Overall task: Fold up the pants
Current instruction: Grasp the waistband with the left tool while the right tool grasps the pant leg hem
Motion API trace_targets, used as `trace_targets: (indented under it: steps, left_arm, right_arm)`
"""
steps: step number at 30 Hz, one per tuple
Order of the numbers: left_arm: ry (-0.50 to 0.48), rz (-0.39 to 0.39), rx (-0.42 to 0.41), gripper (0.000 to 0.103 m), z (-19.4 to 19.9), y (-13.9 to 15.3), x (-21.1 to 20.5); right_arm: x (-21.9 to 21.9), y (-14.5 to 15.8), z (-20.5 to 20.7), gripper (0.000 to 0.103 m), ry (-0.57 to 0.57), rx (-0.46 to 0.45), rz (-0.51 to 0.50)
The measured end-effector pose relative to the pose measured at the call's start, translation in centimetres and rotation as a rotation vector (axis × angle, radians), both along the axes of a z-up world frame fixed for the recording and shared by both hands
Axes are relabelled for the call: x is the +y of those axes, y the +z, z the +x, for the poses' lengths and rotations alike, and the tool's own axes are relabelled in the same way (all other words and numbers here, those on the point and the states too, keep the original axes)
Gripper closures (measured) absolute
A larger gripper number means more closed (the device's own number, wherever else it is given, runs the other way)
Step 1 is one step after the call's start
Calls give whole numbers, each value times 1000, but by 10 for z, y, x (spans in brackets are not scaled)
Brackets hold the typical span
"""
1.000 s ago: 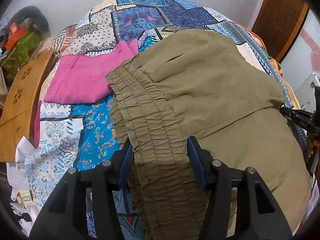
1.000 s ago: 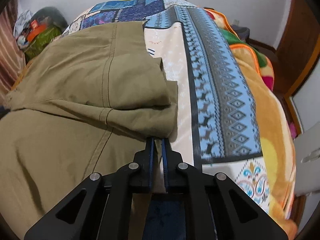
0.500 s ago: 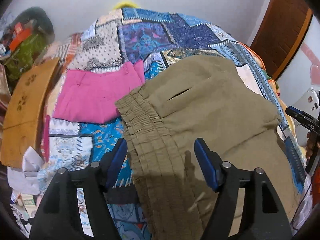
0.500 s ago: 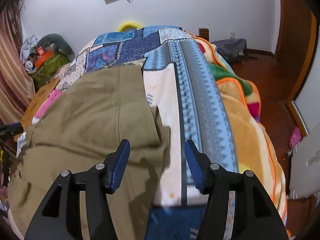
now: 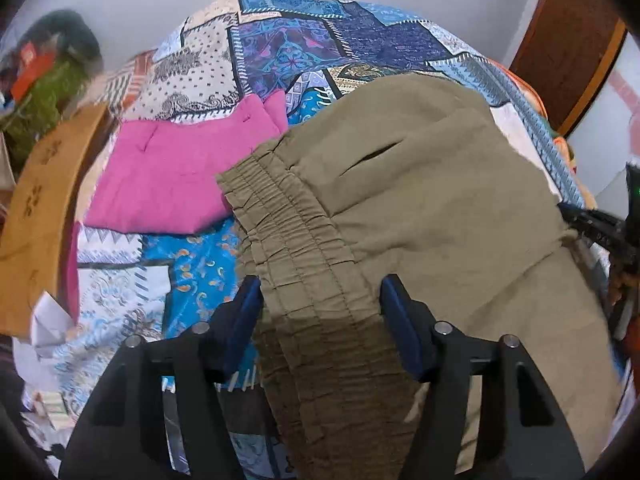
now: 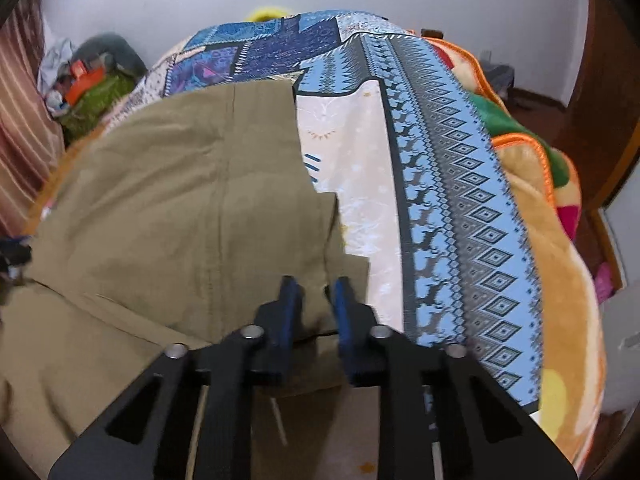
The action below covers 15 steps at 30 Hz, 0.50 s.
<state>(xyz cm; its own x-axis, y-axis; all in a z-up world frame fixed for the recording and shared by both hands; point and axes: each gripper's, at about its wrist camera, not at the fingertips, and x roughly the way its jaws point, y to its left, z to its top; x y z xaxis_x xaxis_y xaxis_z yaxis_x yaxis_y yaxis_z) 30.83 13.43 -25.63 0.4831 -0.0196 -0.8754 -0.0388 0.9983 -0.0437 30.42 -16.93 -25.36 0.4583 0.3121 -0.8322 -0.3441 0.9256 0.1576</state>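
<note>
Olive pants (image 5: 420,208) lie folded across the patchwork bedspread (image 5: 320,40). Their gathered elastic waistband (image 5: 304,280) runs between the pads of my left gripper (image 5: 320,312). Its jaws are closing, and both blue pads touch the band's sides. In the right wrist view, the pants (image 6: 180,208) fill the left half. My right gripper (image 6: 316,300) is closing on their folded right corner (image 6: 344,276), where a pinched crease of cloth sits between the narrow pads. The right gripper's tip (image 5: 600,228) also shows at the pants' far right edge.
A folded pink garment (image 5: 168,176) lies just left of the waistband. A tan wooden board (image 5: 40,208) stands off the bed's left side, beside green and orange clutter (image 5: 44,80). An orange-edged fleece blanket (image 6: 532,184) covers the bed's right side, with a wooden door (image 5: 568,40) beyond.
Both grippers let go and pulled back half a second ago. Both have come in again: the left is back around the waistband, the right is narrowed on the folded corner.
</note>
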Motion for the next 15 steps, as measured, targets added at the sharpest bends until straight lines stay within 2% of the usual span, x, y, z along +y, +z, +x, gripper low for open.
trace_targets:
  steps: [5, 9, 11, 15]
  left_arm:
    - [26, 119, -35, 46, -3, 2, -6]
    - [65, 91, -20, 45, -1, -4, 0]
    - [41, 87, -17, 45, -2, -7, 1]
    - [20, 64, -15, 44, -10, 8, 0]
  right_arm:
    - [11, -1, -5, 92, 62, -50, -118]
    - [12, -6, -3, 93, 67, -49, -152]
    - [12, -7, -1, 93, 62, -40, -157]
    - [14, -5, 2, 92, 65, -9, -178]
